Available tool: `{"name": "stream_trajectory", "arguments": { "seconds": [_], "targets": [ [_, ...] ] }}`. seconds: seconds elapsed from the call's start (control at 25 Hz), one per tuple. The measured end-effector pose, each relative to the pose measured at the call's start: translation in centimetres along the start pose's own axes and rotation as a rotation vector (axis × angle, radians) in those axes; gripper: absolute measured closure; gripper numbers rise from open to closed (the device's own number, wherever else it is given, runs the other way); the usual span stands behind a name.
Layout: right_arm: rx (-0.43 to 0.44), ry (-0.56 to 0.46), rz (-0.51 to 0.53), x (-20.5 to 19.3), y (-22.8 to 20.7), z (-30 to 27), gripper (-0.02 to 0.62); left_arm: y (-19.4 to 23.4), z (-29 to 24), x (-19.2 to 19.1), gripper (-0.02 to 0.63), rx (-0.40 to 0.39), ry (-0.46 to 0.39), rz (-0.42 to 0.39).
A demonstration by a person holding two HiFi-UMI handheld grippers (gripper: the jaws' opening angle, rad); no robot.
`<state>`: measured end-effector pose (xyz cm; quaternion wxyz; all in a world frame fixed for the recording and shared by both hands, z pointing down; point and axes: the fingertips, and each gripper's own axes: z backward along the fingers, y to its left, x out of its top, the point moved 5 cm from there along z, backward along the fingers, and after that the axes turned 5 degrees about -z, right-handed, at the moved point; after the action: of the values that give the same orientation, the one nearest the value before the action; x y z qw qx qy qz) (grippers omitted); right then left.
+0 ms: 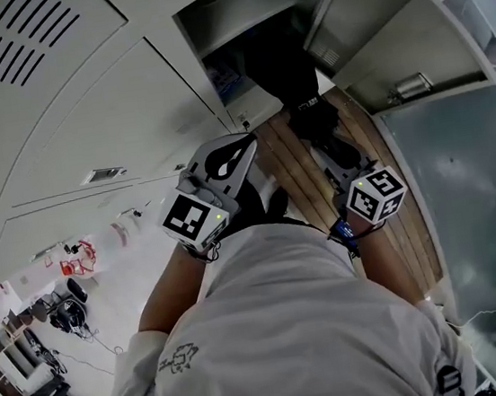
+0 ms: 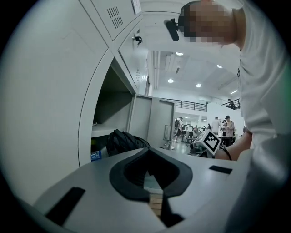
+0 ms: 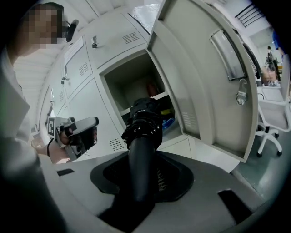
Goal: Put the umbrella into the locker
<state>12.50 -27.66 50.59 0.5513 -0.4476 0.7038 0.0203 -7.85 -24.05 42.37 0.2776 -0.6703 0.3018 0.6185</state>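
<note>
We clamp the black umbrella [image 3: 143, 129] in our right gripper [image 3: 142, 184], its far end at the mouth of the locker [image 3: 129, 86]; our left gripper [image 2: 150, 178] hangs outside the locker, jaws together, empty.

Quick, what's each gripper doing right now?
Left gripper: closed, holding nothing.
Right gripper: closed on the umbrella by its handle.

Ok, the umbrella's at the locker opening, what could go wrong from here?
1. The right gripper holds the umbrella by its handle end only, so the bundled canopy ahead of the jaws could sag or twist.
2. The locker already holds a blue item and a yellow item; the canopy may snag on them.
3. The open door stands close on the right; a sideways swing could hit it.
</note>
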Motion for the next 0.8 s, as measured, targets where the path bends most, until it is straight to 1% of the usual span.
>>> {"name": "stream_trajectory", "arguments": {
  "seconds": [0.28,0.48,0.64,0.8],
  "targets": [
    [-0.058,0.018,0.021,1.0,-2.2,-4.2,0.425,0.8,-0.7,-1.3,0.595,-0.005,0.012,0.027],
    [-0.083,0.014,0.016,1.9,-3.5,-7.3,0.423,1.8,-0.6,-2.2,0.595,-0.006,0.037,0.026],
    [-0.098,-0.003,0.013,3.1,-4.2,-9.8,0.423,2.9,-0.7,-2.4,0.595,0.001,0.038,0.018],
    [-0.113,-0.014,0.030,4.5,-4.9,-12.4,0.423,3.5,-0.9,-2.5,0.595,0.003,0.041,0.011]
  ]
}}
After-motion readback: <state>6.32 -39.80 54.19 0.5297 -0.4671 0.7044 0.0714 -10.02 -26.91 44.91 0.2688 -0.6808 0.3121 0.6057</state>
